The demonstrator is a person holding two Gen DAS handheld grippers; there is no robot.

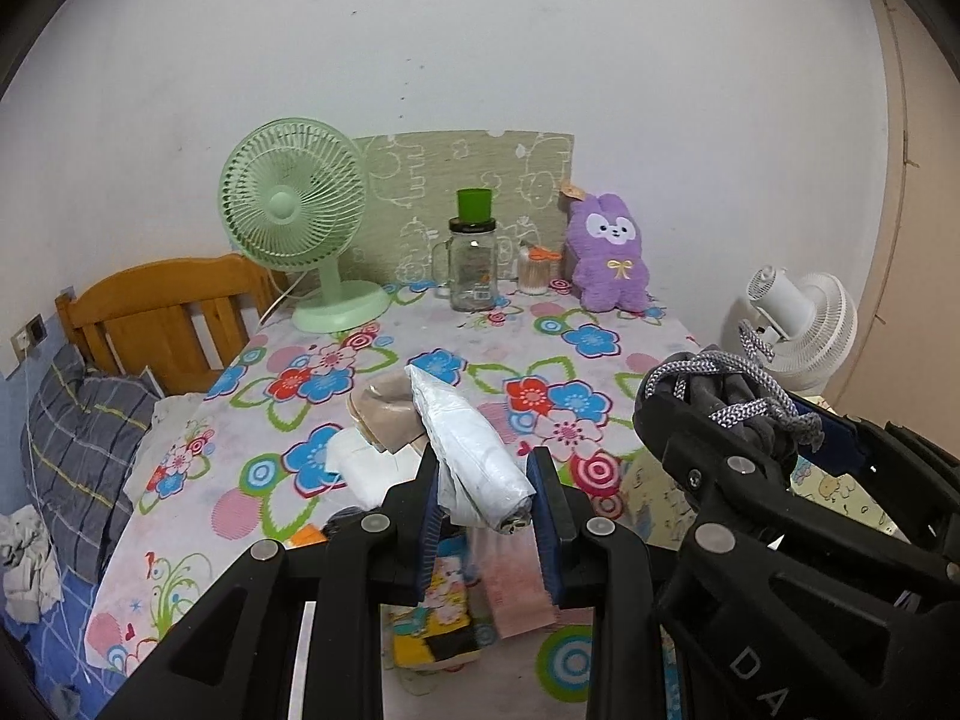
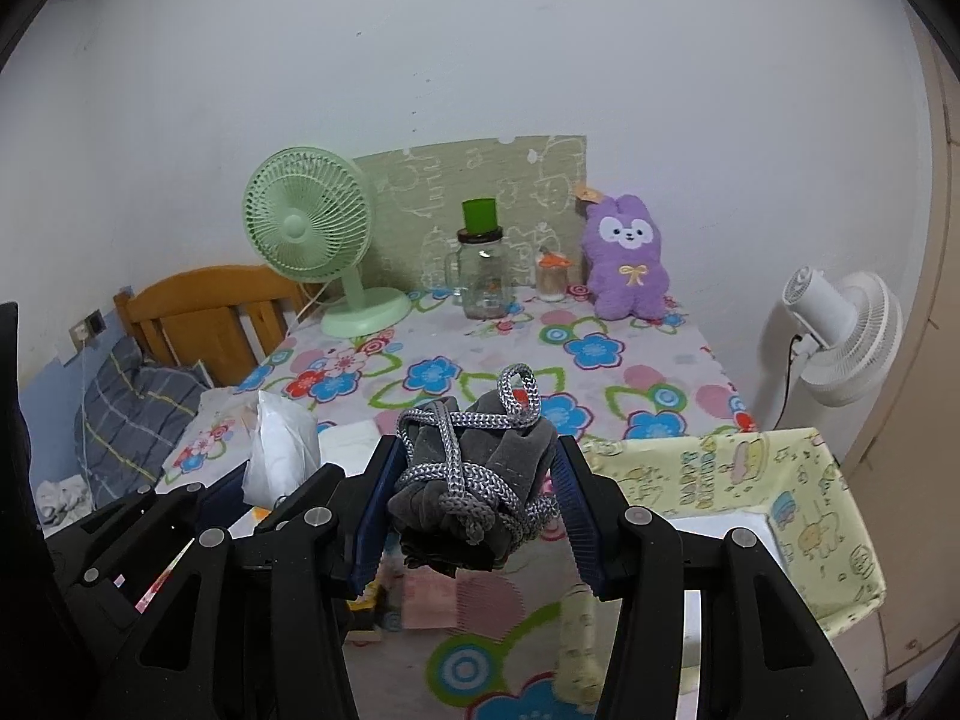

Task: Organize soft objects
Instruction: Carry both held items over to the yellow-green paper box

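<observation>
In the left wrist view my left gripper (image 1: pixel 486 492) is shut on a rolled white plastic-wrapped bundle (image 1: pixel 462 438), held above the flowered tablecloth (image 1: pixel 336 360). My right gripper (image 2: pixel 480 456) is shut on a grey velvet pouch (image 2: pixel 516 450) tied round with grey-white cord, also lifted off the table. The two grippers hang side by side; the pouch (image 1: pixel 732 402) shows at the right of the left wrist view and the white bundle (image 2: pixel 279 450) at the left of the right wrist view. A beige folded piece (image 1: pixel 387 420) and a white folded cloth (image 1: pixel 366 468) lie on the table beyond the left gripper.
A yellow cartoon-print fabric box (image 2: pixel 750 480) stands at the table's right front. At the back are a green fan (image 1: pixel 294 210), a glass jar (image 1: pixel 471 264) and a purple plush rabbit (image 1: pixel 609 252). A white fan (image 2: pixel 840 330) stands right, a bed with a pillow (image 1: pixel 78 432) left.
</observation>
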